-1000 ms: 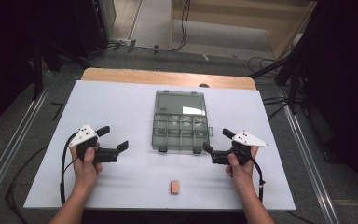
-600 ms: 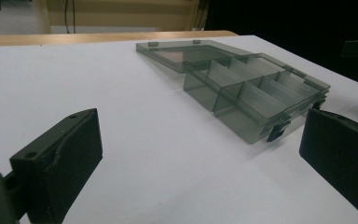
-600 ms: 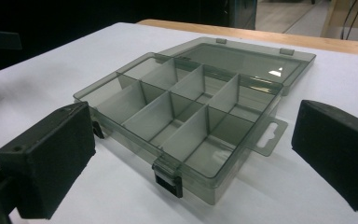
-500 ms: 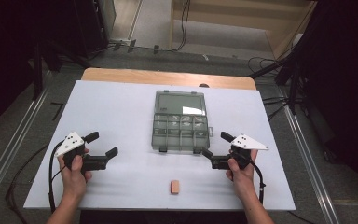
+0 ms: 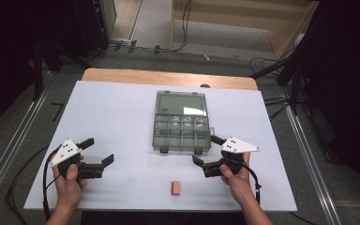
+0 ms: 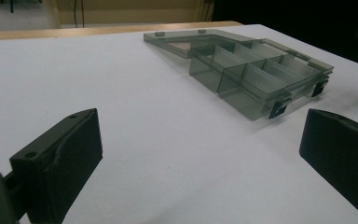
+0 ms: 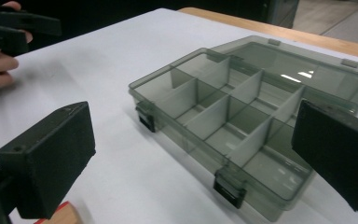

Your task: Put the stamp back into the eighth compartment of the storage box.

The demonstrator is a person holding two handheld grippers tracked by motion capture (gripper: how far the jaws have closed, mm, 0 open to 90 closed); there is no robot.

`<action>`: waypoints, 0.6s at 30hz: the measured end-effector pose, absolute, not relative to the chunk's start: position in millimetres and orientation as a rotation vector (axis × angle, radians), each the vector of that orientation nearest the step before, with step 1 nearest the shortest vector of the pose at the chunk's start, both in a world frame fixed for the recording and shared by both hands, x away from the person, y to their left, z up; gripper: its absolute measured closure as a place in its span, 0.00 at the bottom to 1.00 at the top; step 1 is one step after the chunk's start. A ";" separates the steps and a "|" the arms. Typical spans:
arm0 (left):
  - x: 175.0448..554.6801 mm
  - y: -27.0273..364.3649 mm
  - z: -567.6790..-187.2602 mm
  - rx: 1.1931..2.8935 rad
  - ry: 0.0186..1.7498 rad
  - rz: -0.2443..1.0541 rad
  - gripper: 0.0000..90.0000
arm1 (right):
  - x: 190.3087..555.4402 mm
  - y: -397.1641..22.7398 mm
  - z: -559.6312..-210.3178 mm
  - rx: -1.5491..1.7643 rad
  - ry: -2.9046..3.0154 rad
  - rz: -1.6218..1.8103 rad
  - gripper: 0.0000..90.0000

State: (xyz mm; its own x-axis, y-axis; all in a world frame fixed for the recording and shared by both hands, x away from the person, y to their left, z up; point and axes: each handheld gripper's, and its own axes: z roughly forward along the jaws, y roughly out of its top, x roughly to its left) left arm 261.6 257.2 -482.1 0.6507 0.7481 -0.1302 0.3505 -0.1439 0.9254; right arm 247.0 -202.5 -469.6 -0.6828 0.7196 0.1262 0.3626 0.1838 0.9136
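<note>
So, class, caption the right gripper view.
Open hand-held gripper facing a clear grey plastic compartment box, lid open.

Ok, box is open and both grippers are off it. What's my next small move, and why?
Probably bring the right gripper down toward the small block near the front edge. Its jaws stand open and empty, it is the closer one, and the compartment box lies open with its lid folded back. The left gripper, also open, sits farther off.
</note>
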 end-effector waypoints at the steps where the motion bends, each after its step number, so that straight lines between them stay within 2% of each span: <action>1: 260.4 257.7 -481.9 1.742 0.897 0.450 0.00 | 246.4 -200.5 -468.9 1.020 2.149 1.484 0.00; 18: 251.5 275.5 -481.1 1.734 0.914 0.492 0.00 | 235.2 -177.1 -471.4 0.849 2.374 1.426 0.00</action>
State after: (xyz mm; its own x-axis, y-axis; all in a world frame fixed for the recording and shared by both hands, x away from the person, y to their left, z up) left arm 251.5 275.5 -481.1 0.6212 0.7763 -0.1072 0.3379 -0.1419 0.9304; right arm 235.2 -177.1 -471.4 -0.8009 0.5927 0.0853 0.3537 0.3534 0.8660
